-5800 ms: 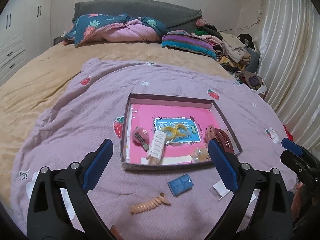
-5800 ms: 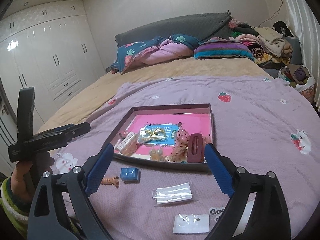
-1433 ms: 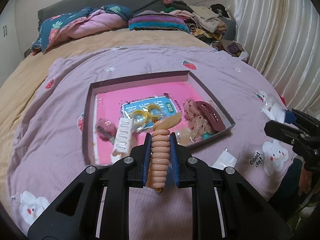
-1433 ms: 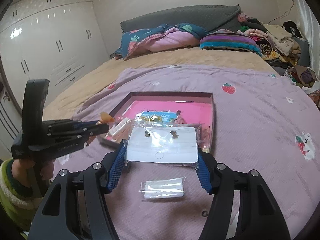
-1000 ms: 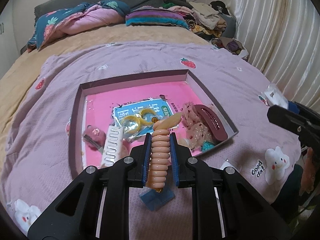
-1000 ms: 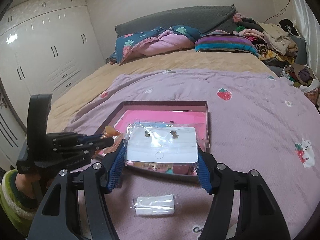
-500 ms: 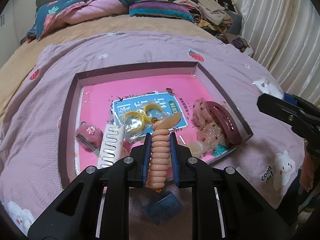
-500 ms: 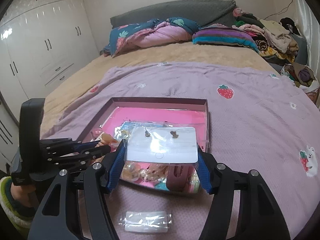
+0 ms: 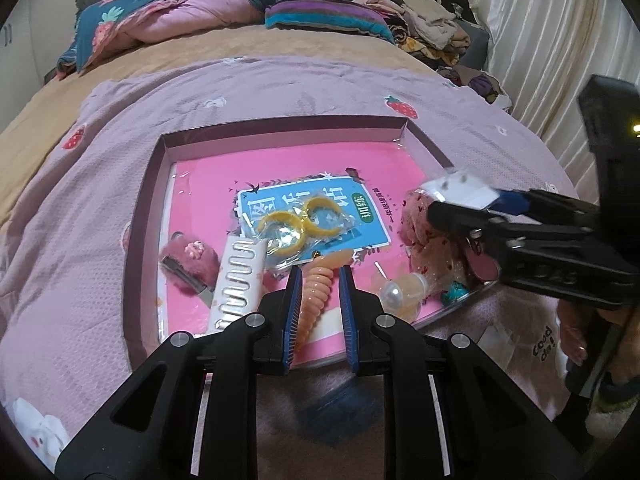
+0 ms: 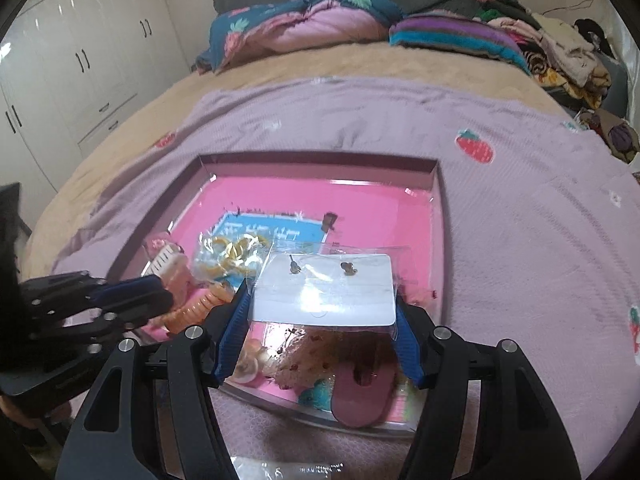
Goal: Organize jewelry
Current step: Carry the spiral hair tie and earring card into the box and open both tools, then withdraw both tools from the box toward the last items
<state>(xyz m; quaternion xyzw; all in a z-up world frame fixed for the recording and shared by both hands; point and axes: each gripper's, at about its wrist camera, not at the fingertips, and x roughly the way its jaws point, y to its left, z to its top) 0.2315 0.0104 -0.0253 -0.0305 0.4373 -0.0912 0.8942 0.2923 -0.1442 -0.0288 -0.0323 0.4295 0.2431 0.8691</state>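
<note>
A shallow box (image 9: 156,168) with a pink floor lies on the purple blanket and holds several hair pieces. My left gripper (image 9: 319,284) hangs over its near edge. Its fingers have parted slightly around a peach spiral hair clip (image 9: 316,292), which tilts loose between them. In the right wrist view the clip (image 10: 200,302) lies on the box floor by the left gripper (image 10: 160,288). My right gripper (image 10: 322,308) is shut on a clear bag with a white earring card (image 10: 326,292), held above the box's near right part. The card also shows in the left wrist view (image 9: 460,188).
In the box lie a white comb clip (image 9: 238,280), yellow hoops in a bag (image 9: 300,222), a fuzzy pink clip (image 9: 188,256) and a maroon clip (image 10: 360,388). A blue item (image 9: 340,408) and a small clear bag (image 10: 288,470) lie on the blanket in front of the box.
Both grippers moved forward over the box. The left fingers have opened a little and the spiral clip has slipped down and tilted. The right gripper still holds the earring card.
</note>
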